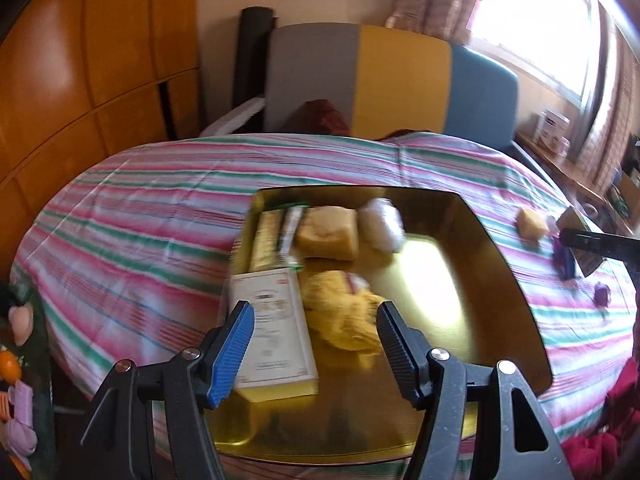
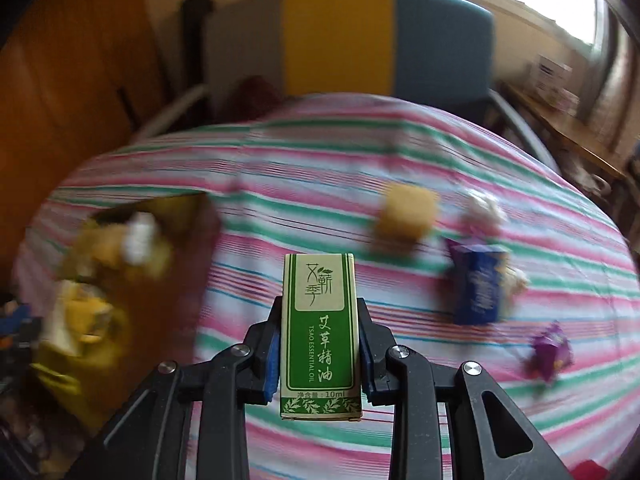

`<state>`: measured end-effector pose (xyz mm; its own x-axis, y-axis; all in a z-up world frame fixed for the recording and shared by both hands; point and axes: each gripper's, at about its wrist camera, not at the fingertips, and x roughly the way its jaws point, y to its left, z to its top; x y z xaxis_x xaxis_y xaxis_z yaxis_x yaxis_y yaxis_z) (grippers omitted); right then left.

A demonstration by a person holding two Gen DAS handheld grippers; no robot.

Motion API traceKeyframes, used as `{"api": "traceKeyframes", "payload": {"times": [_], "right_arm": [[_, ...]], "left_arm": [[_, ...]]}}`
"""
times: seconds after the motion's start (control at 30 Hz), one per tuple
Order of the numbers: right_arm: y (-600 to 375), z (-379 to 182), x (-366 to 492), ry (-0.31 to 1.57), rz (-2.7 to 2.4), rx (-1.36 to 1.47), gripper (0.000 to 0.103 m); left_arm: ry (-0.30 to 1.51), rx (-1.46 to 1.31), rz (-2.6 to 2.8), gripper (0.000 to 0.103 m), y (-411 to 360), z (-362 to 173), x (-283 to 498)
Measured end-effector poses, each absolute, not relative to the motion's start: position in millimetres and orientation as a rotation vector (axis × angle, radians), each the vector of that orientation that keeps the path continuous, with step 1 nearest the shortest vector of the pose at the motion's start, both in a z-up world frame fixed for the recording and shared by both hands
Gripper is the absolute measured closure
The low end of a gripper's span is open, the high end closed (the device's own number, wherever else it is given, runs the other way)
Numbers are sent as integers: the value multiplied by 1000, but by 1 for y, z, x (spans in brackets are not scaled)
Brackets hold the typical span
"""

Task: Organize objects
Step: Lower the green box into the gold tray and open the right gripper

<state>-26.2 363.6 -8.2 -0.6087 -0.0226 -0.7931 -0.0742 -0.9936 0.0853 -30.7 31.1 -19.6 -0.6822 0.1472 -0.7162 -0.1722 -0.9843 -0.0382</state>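
Right gripper jaws clamped on green oil box, upright betw. them. Left gripper jaws wide open, empty, over gold tray; white box just ahead.

My left gripper has matte black speckled plastic arms, round silver screws at the joints, and ribbed fingers padded in blue. My right gripper looks identical: black linkages, silver screws, blue pads.
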Motion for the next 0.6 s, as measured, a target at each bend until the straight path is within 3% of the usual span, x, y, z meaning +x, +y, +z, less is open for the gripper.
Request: {"api": "traceKeyframes", "payload": {"times": [0.3,0.6], "right_arm": [[198,-33,-80,155,2965,-1644,72],[161,-86,-127,215,2855,-1766,71]], "left_arm": [[-29,-1211,2779,39,-1,-28,-37],[-24,-1243,2759,39,2,-38,-37]]}}
